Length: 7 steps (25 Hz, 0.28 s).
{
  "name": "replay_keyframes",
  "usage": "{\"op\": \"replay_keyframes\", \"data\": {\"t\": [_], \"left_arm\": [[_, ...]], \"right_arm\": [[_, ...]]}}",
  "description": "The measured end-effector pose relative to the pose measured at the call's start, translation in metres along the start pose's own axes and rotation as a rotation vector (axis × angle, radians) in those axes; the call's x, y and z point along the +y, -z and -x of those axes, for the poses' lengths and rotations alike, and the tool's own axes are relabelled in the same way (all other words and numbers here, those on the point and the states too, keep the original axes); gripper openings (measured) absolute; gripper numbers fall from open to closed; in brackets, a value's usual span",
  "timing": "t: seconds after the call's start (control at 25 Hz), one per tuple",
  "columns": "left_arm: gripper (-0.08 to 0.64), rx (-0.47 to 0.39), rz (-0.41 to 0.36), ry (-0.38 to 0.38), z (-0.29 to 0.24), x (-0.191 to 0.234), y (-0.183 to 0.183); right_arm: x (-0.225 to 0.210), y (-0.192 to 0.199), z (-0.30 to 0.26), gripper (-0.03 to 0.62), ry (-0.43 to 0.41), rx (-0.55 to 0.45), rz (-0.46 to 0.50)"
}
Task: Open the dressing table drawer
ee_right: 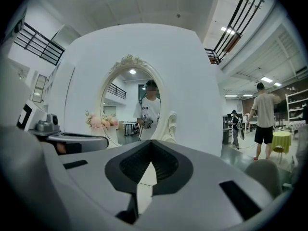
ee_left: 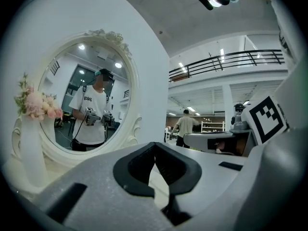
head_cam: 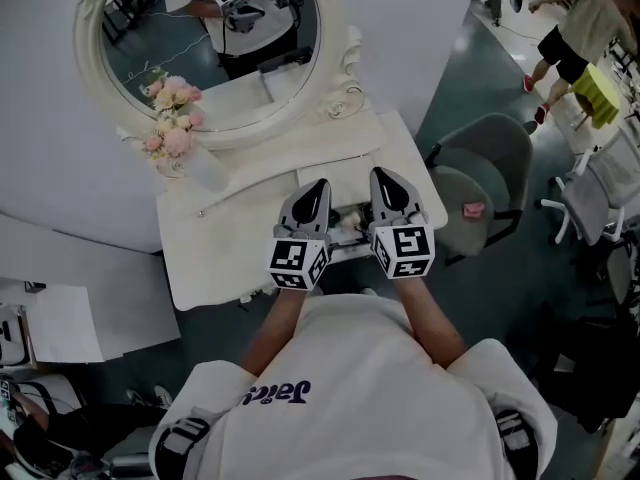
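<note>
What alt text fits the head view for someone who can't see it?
Seen from above, a person holds the left tongs and right tongs side by side over a white dressing table. An oval mirror and pink flowers stand at its back; a grey chair sits beside it.

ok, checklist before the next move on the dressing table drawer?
1. Left gripper empty: ok, jaws together on nothing.
2. Right gripper empty: ok, jaws together on nothing.
3. Jaws open for a handle: not ok, both shut.
4. Drawer handle in sight: cannot tell, the grippers cover the front edge of the dressing table.
5. Flowers out of the way: ok, back left by the mirror.
6. Chair apart from the table: ok.
</note>
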<state>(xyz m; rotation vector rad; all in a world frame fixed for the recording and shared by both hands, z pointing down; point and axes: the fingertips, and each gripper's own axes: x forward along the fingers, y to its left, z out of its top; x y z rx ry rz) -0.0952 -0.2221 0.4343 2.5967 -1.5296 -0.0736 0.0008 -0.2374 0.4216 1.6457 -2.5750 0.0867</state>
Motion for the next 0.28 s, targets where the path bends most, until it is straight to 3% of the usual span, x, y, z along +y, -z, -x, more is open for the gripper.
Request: {"op": "replay_keyframes", "data": {"t": [0.28], "left_arm": [[0.015,0.166,0.136,0.018,-0.004,0.007,0.069]], "right_arm": [[-0.008,0.009,-0.004,0.006,0.012,0.020,-0.008]]}}
